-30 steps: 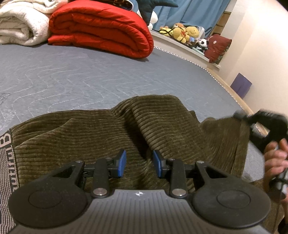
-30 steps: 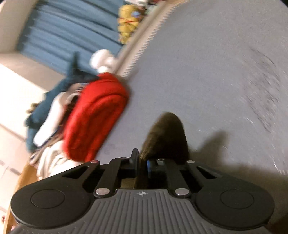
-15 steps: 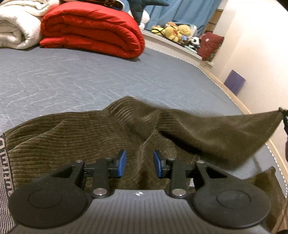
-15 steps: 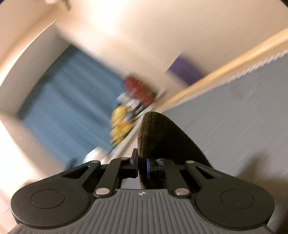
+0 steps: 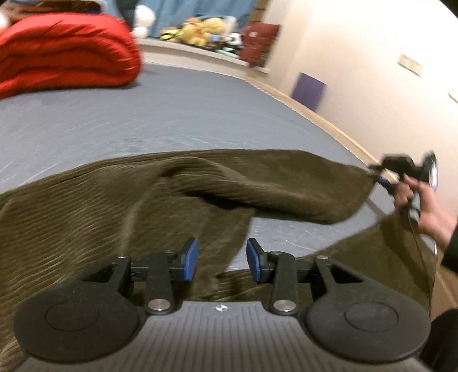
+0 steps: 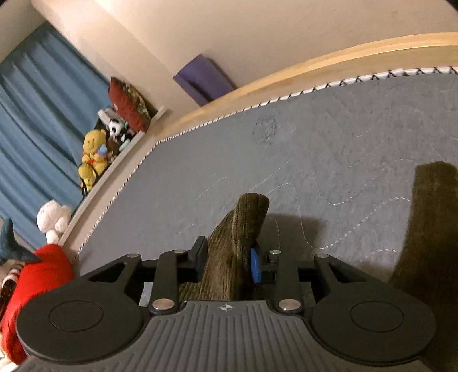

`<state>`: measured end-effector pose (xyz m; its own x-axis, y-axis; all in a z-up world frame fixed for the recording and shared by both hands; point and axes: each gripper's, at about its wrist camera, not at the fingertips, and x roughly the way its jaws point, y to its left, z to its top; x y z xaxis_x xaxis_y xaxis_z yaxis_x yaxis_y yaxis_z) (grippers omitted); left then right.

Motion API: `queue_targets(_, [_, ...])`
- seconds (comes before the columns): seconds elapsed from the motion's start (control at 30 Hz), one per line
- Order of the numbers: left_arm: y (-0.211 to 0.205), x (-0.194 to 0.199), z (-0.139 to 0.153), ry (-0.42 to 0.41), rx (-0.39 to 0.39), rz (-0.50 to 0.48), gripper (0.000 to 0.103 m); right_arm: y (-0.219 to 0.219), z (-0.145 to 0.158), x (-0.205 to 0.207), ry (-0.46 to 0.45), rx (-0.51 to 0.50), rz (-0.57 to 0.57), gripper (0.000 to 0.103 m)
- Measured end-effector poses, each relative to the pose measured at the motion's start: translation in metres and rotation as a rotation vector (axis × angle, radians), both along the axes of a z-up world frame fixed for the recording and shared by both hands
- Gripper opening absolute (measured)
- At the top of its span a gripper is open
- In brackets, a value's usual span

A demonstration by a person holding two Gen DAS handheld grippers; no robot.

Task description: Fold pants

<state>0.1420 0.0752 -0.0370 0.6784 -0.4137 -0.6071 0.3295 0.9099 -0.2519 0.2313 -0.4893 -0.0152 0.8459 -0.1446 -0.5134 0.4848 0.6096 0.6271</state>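
Right gripper (image 6: pixel 226 263) jaws are opening around the pants (image 5: pixel 177 200) leg end, probably letting it drop; left gripper (image 5: pixel 221 259) hovers part-open, holding nothing.

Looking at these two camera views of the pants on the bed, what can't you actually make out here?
- Pants: waistband and lower part, cut off by the left view's edge and hidden by the left gripper.
- Right gripper: jaws opening with a pant leg between them; whether the pads still press is unclear.
- Toys: blurred in the left view.
- Red blanket: cut off by the right view's edge.
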Motion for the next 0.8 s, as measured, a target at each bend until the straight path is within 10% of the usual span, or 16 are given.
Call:
queue_targets(0.2, [-0.029, 0.018, -0.025, -0.006, 0.137, -0.033, 0.041, 0.007, 0.005, 0.013, 0.094, -0.015, 0.066, 0.027])
queue_targets(0.4, [-0.033, 0.022, -0.039, -0.002, 0.272, -0.098, 0.009, 0.013, 0.04, 0.036, 0.102, -0.09, 0.121, 0.008])
queue_targets(0.67, [0.01, 0.004, 0.0, -0.071, 0.171, -0.125, 0.006, 0.019, 0.136, 0.029, -0.253, -0.243, 0.121, 0.007])
queue_targets(0.8, [0.02, -0.004, -0.003, -0.042, 0.207, -0.211, 0.006, -0.002, 0.087, 0.008, -0.025, -0.254, 0.007, 0.007])
